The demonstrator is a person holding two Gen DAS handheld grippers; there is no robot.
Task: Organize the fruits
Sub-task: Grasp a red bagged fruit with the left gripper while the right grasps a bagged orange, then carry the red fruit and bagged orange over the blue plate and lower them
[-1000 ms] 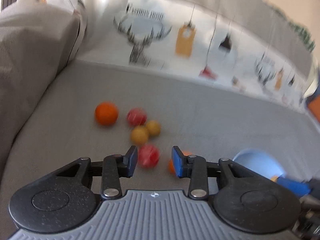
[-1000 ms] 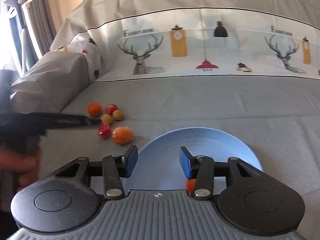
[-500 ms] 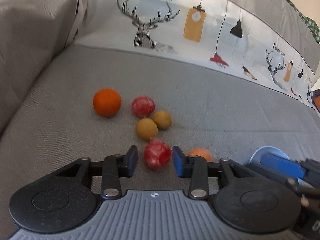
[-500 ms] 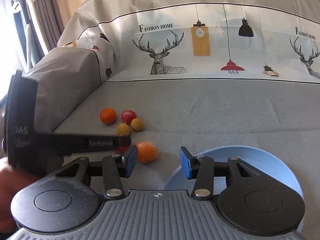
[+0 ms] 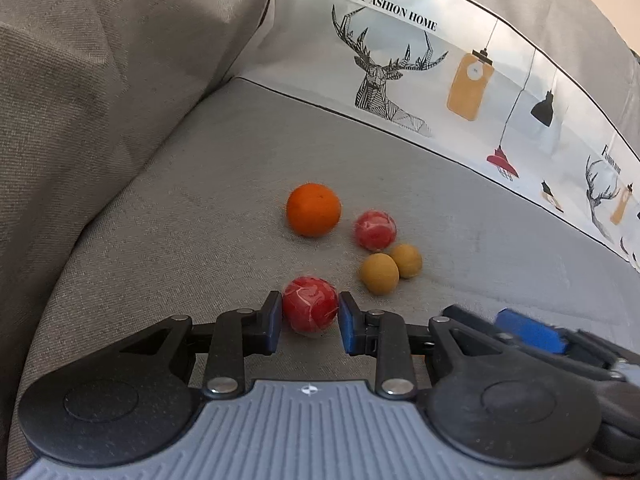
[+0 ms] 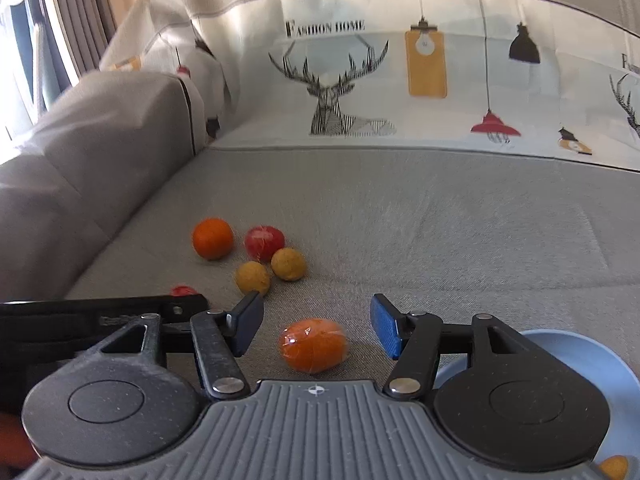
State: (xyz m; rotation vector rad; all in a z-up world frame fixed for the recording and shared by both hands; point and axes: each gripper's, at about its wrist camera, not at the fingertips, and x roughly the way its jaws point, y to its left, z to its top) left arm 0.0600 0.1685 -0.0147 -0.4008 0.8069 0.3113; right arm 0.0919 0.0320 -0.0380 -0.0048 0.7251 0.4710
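Nearer now: red fruit [image 5: 310,309] between left tool [image 5: 308,322]

Sofa seat [image 5: 200,200] matt woven cloth; red fruit [image 5: 309,309] glossy, film-wrapped.

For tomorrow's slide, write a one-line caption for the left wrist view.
Left gripper closed around a red fruit on the grey sofa seat, other fruits behind.

The words "FASHION HOME" are printed in black capitals on the white band of the sofa cover [image 5: 420,92], just above the stag's head [image 5: 384,76]; the right wrist view shows the same words above the stag there. A second such print at the far right edge is too small and cut off to read fully.
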